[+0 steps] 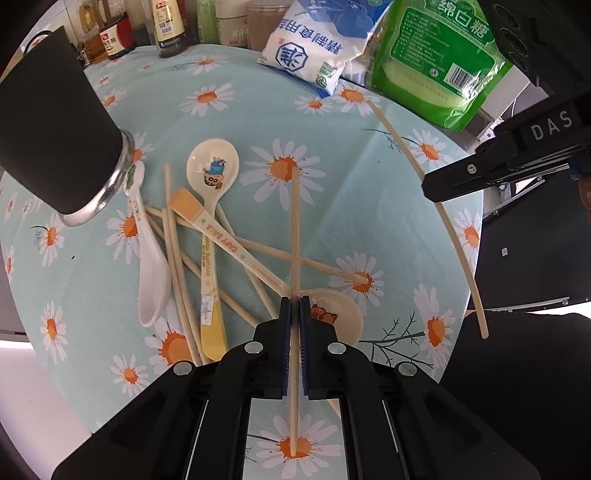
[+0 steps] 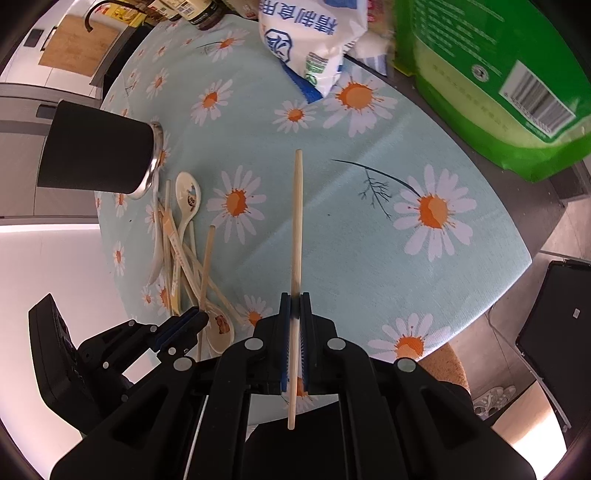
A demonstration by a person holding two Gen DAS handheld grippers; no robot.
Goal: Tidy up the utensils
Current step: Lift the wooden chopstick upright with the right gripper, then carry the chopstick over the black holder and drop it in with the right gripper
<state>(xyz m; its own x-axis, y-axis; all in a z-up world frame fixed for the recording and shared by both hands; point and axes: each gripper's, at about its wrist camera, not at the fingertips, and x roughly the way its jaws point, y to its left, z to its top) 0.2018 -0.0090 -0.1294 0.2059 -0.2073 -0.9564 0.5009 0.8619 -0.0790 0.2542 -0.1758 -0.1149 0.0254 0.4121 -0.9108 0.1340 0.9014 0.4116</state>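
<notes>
Across the desk (image 1: 332,155), draped in pale blue daisy cloth, a green sugar bag (image 1: 439,55) and a white-and-blue salt bag (image 1: 310,48) stand at the far edge, with bottles (image 1: 166,26) beside them. Next in size, a black utensil holder (image 1: 55,140) with a steel rim lies on its side at the left, just beside the pile. That pile holds a cartoon-print spoon (image 1: 212,166), a plain white spoon (image 1: 151,273), a bear-print spoon (image 1: 332,314) and several crossed chopsticks (image 1: 177,258). Left hand-held gripper (image 1: 294,332) is clamped tight on one chopstick (image 1: 294,229), held above the heap. Right hand-held gripper (image 2: 294,332) is likewise closed on a second chopstick (image 2: 297,221), raised over bare cloth well apart from the pile.
</notes>
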